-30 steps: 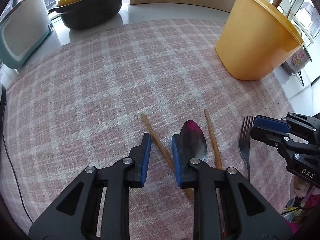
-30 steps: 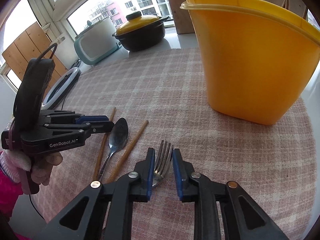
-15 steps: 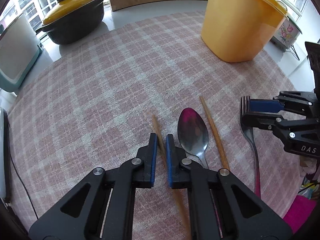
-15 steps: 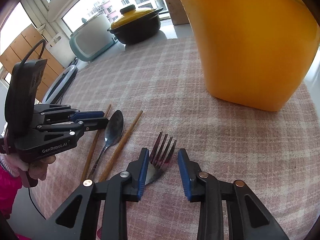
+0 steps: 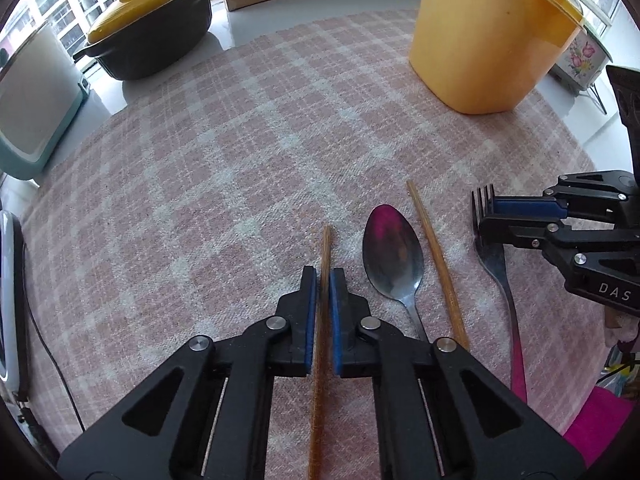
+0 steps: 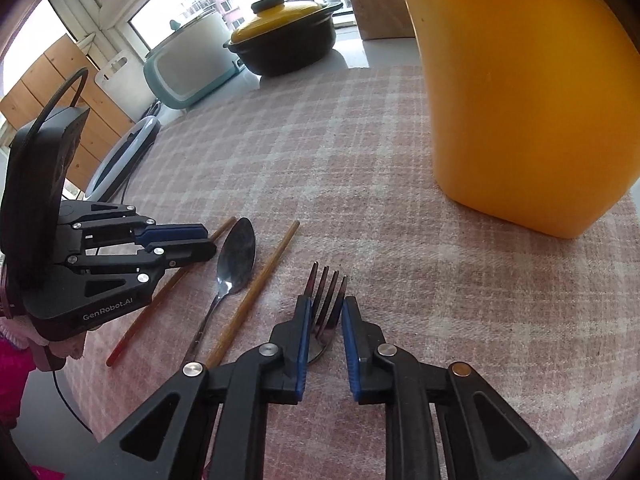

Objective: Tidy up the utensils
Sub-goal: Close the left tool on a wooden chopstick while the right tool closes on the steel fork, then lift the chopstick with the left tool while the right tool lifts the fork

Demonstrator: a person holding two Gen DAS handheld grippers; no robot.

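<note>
Lower centre, the left gripper [image 5: 323, 276] is clamping 1 wooden chopstick [image 5: 325, 248]; the right gripper [image 6: 325, 307] is closing around the fork [image 6: 326, 304], pads not yet pressing.

Pink plaid and yellow tones

The surface [image 5: 224, 168] is covered in pink-and-white plaid. A yellow-orange container [image 5: 484, 40], brown chopsticks [image 5: 436, 256], a silver spoon [image 5: 394, 256] tinged magenta, and a silver fork [image 6: 326, 308] are seen. A black pot [image 5: 148, 44] is topped by a yellow lid [image 5: 144, 20]. Blue pads are borne by black fingers [image 5: 338, 312].
</note>
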